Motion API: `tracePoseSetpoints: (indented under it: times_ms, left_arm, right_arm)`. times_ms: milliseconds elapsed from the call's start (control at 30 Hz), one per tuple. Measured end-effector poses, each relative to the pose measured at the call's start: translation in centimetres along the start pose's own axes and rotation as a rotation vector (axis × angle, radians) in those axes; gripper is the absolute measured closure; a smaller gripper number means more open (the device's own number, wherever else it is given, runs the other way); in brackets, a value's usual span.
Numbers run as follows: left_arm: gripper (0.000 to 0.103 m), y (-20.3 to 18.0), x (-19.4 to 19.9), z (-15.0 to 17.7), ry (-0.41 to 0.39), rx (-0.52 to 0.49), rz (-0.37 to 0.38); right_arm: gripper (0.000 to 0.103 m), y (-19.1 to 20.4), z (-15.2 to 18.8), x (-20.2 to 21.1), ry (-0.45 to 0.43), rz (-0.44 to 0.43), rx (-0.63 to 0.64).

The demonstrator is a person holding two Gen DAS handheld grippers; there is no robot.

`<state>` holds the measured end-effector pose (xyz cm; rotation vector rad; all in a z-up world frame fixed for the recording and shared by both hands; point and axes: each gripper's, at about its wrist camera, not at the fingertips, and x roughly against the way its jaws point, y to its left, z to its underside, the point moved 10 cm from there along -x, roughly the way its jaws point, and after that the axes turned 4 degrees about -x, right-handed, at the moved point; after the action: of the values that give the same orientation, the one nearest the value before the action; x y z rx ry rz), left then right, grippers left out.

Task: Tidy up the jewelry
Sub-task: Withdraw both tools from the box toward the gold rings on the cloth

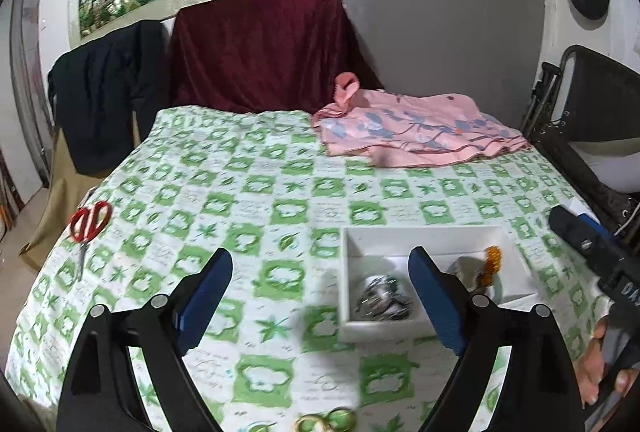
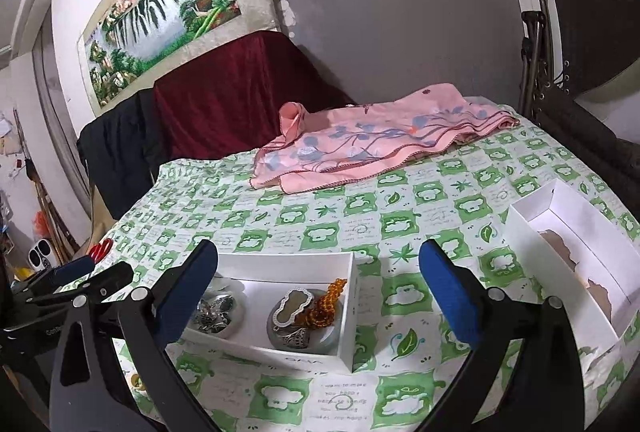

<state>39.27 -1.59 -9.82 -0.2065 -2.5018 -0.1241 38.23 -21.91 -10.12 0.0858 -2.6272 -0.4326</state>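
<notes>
Both claws gape wide and empty over the green-checked tablecloth (image 2: 400,192), left gripper (image 1: 320,296) and right gripper (image 2: 316,292) flanking the white box (image 2: 352,316) holding silver jewelry (image 2: 290,306) and amber beads (image 2: 330,300), with green rings (image 1: 326,420) loose on the cloth at the near edge.

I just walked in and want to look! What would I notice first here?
Probably the green-and-white checked cloth covering the whole table. In its middle sits a white box of shiny jewelry, with orange beads at its right end. A pink flowered cloth lies behind, red scissors at the left edge.
</notes>
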Motion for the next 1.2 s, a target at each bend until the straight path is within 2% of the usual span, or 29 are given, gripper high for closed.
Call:
tracePoseSetpoints:
  times_ms: [267, 500, 633, 767, 900, 1033, 1200]
  left_arm:
    - [0.014, 4.0, -0.2, 2.0, 0.039, 0.077, -0.045]
    - [0.011, 8.6, 0.4, 3.2, 0.047, 0.203, -0.049]
    - [0.01, 10.4, 0.7, 4.8, 0.073, 0.23, -0.071]
    - [0.01, 11.1, 0.9, 6.3, 0.107, 0.2, -0.112]
    - [0.01, 11.4, 1.1, 6.7, 0.123, 0.199, -0.133]
    - [0.01, 12.3, 0.9, 7.1, 0.145, 0.247, -0.127]
    - [0.01, 12.6, 1.0, 7.3, 0.153, 0.264, -0.13]
  right_arm:
    - [0.007, 0.7, 1.9, 0.1, 0.03, -0.012, 0.006]
    - [0.007, 1.1, 3.3, 0.4, 0.046, 0.001, 0.039]
    - [0.007, 3.0, 5.2, 0.3, 0.098, -0.068, 0.083]
    - [0.007, 6.0, 7.1, 0.6, 0.134, -0.115, 0.187]
    - [0.007, 9.1, 9.6, 0.6, 0.215, -0.178, 0.251]
    - [0.008, 10.8, 12.0, -0.6, 0.305, -0.157, 0.314]
    - [0.013, 11.8, 13.7, -2.3, 0.373, -0.107, 0.372]
